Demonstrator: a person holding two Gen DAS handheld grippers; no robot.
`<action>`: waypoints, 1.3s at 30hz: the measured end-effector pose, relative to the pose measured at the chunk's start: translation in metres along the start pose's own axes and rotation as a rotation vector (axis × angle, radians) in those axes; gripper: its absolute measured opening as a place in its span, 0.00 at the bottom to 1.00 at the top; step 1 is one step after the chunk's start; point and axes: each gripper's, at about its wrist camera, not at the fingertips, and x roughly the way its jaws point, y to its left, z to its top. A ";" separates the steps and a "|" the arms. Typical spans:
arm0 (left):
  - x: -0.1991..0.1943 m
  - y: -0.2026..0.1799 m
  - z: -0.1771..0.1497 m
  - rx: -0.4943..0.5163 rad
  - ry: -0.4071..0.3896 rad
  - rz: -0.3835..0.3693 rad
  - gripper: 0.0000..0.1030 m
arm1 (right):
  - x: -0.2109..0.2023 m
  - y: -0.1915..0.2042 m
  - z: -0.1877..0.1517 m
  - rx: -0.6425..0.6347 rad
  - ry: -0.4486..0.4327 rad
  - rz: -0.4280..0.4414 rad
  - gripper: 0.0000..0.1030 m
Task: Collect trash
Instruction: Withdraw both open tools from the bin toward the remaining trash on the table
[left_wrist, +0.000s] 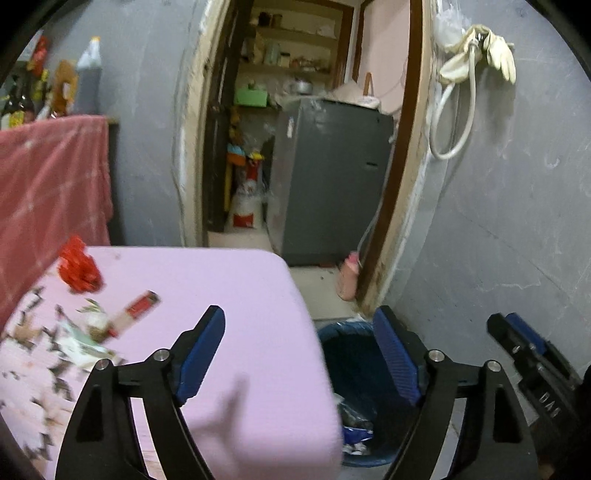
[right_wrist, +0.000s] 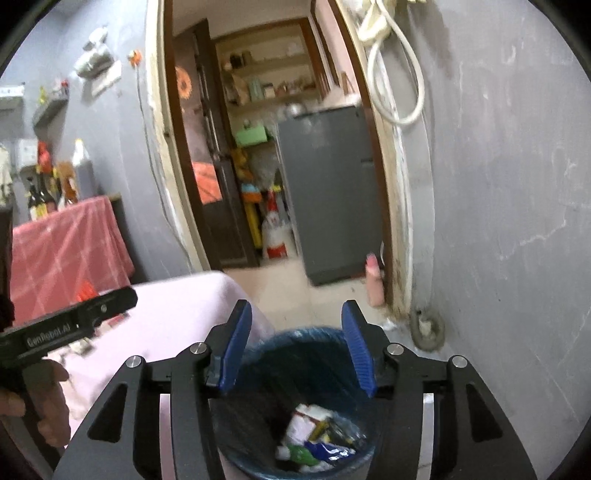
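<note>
The right gripper's (right_wrist: 297, 345) fingers stand apart and empty over the blue bin (right_wrist: 295, 406) at lower centre — wrappers (right_wrist: 317, 435) lie inside. The left gripper's (left_wrist: 299, 354) fingers are spread wide, empty — red wrapper (left_wrist: 79, 266) and small box (left_wrist: 135, 310) on the pink desk (left_wrist: 229, 288), left of them.

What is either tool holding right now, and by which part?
Nothing. The left tool and right tool both stand open and empty above the bin.

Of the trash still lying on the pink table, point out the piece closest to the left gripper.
The red-and-white carton, lying flat just beyond the left gripper. The crumpled red wrapper sits farther back by the table's far edge, and the pale wrappers lie farther left.
</note>
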 end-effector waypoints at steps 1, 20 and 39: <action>-0.007 0.005 0.001 -0.002 -0.014 0.010 0.81 | -0.004 0.005 0.002 0.000 -0.011 0.009 0.49; -0.093 0.113 0.001 -0.041 -0.174 0.200 0.98 | -0.013 0.105 0.013 -0.048 -0.107 0.169 1.00; -0.093 0.234 -0.027 -0.149 -0.016 0.320 0.98 | 0.034 0.191 -0.006 -0.158 0.036 0.268 1.00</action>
